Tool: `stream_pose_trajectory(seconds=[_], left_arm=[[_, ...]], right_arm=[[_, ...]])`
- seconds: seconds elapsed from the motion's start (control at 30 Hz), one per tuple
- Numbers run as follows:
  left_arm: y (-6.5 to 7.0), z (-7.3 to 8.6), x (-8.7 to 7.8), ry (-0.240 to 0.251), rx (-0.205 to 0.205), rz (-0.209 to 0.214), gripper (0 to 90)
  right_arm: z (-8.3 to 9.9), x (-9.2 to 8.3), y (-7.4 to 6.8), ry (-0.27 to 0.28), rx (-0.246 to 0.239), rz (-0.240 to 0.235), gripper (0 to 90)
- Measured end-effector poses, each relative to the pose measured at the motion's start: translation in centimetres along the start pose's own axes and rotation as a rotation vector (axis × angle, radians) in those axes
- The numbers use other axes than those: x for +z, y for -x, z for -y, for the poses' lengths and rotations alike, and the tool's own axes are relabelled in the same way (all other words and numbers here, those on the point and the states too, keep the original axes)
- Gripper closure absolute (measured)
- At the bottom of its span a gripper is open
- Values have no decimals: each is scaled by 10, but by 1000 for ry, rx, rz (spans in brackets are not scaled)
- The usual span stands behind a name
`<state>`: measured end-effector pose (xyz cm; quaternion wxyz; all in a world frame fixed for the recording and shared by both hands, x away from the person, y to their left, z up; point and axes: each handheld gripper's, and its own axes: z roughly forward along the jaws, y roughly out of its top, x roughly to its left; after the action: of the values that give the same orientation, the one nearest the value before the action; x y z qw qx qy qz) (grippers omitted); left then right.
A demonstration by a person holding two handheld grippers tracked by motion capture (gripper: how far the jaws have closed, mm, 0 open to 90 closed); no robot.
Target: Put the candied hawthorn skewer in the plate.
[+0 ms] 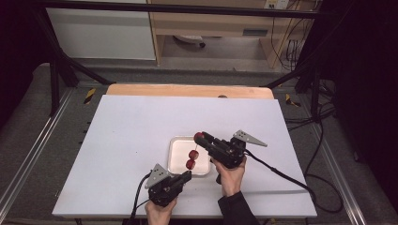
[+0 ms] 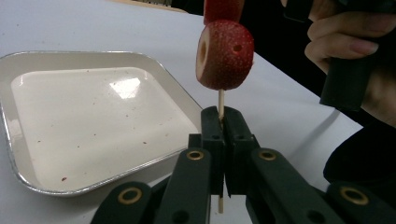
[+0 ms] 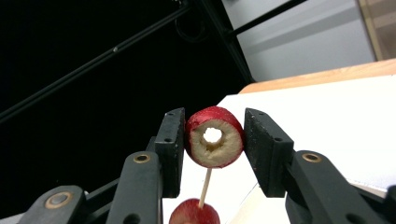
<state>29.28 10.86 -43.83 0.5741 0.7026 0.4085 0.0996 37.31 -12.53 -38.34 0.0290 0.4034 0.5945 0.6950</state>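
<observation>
Threading step was in hand: skewer [image 2: 221, 100] was clamped upright by closed jaws of left gripper [image 1: 187, 176] at tray's [image 1: 174, 143] near-right edge, w/ two fruit pieces [image 1: 192, 159] on it. Right gripper [image 1: 200, 137] jaws pinched top cored piece [image 3: 215, 136] on stick tip; next, a straight push down was judged needed. Open table [image 1: 126, 136] lay left & far.

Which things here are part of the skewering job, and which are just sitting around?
In the job:
- wooden skewer, pinched by the left tongs
- cored red fruit piece, held in the right tongs
- two threaded fruit pieces
- metal tray

Lying about:
- wooden board
- floor cables
</observation>
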Motion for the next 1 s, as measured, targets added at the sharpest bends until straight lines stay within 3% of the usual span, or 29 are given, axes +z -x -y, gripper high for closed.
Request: stream_pose_trajectory(seconds=[0.07, 0.17, 0.33, 0.53, 0.7, 0.8, 0.9, 1.0], left_arm=[[0, 0, 0, -5, 15, -13, 882], [0, -1, 0, -7, 10, -11, 882], [-1, -5, 0, 3, -1, -15, 884], [-4, -6, 1, -12, 23, -21, 882], [-11, -6, 0, -40, 24, -45, 882], [-14, -8, -1, -53, 36, -54, 882], [-19, -11, -2, -70, 45, -63, 881], [-25, -17, -4, -90, 65, -90, 881]], right_arm=[[1, 1, 0, -11, 2, 0, 601], [1, 0, 0, -18, -3, -5, 602], [10, 1, -2, -74, -8, -24, 604], [11, 0, -1, -104, -28, -18, 589], [-1, -7, 0, -122, -85, 14, 413], [-6, -12, 4, -181, -153, 68, 289], [-5, -17, 11, -264, -190, 112, 181], [-3, -25, 18, -313, -235, 133, 123]])
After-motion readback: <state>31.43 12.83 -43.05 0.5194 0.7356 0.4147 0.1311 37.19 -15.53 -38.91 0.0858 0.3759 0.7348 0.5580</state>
